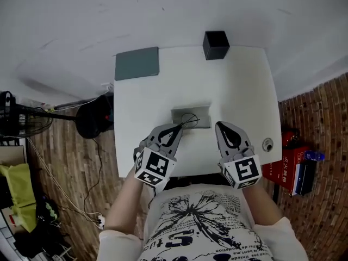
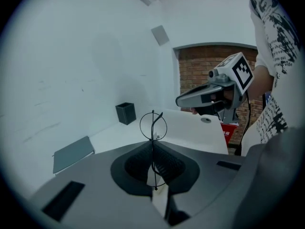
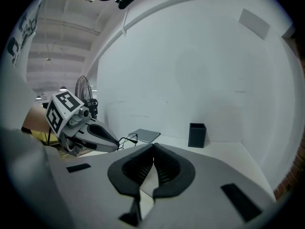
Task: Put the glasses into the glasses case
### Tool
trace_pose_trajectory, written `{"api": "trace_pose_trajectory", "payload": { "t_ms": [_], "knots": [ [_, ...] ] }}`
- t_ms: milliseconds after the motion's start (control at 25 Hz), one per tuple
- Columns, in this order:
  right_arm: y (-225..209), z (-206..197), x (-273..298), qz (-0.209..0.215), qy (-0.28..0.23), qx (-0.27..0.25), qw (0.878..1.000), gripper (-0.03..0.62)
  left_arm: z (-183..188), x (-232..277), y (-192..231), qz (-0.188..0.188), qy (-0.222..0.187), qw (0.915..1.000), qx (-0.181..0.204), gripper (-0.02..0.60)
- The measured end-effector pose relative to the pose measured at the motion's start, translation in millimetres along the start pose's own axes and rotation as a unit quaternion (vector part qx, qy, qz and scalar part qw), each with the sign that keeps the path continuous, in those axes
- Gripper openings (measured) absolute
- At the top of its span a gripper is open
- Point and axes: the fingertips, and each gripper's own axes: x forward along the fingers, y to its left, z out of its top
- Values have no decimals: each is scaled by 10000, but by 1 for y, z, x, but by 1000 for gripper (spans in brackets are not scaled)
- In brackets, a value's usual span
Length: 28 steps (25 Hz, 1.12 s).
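A thin black wire-framed pair of glasses [image 1: 188, 118] hangs from my left gripper [image 1: 179, 127], which is shut on it just above the front left of the open grey glasses case [image 1: 199, 113] at the table's middle. In the left gripper view the glasses [image 2: 153, 126] stand upright between the shut pads, one round lens sticking out past the tips. My right gripper [image 1: 219, 125] is shut with nothing in it, just right of the case. In the right gripper view the left gripper [image 3: 116, 147] and the glasses [image 3: 129, 138] show at the left.
A black square box [image 1: 216, 44] stands at the white table's [image 1: 244, 86] far edge, and a grey-green flat pad [image 1: 136, 63] lies at the far left corner. A round grommet [image 1: 267, 144] sits near the right edge. A fan [image 1: 16, 118] and cables lie on the floor at left.
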Motion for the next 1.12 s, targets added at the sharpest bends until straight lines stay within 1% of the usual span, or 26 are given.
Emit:
{"api": "trace_pose_trajectory", "payload": {
  "t_ms": [200, 320, 560, 680, 960, 1120],
  "knots": [
    [-18, -15, 10, -44, 154, 134, 9998, 15, -15, 37, 1, -347, 557, 9966, 496, 17],
    [-29, -22, 16, -98, 222, 199, 9995, 15, -26, 57, 0, -608, 879, 9916, 729, 18],
    [-37, -28, 24, -147, 331, 335, 9988, 15, -45, 90, -3, -944, 1256, 9811, 1132, 18],
    [-38, -28, 25, -158, 347, 318, 9988, 15, -54, 101, -6, -1156, 1534, 9719, 1359, 18],
    [-44, -33, 23, -258, 418, 361, 9981, 15, -73, 116, -7, -1494, 2116, 9443, 2031, 18],
    [-47, -34, 23, -315, 430, 373, 9979, 15, -82, 119, -13, -1737, 2307, 9318, 2197, 18]
  ]
}}
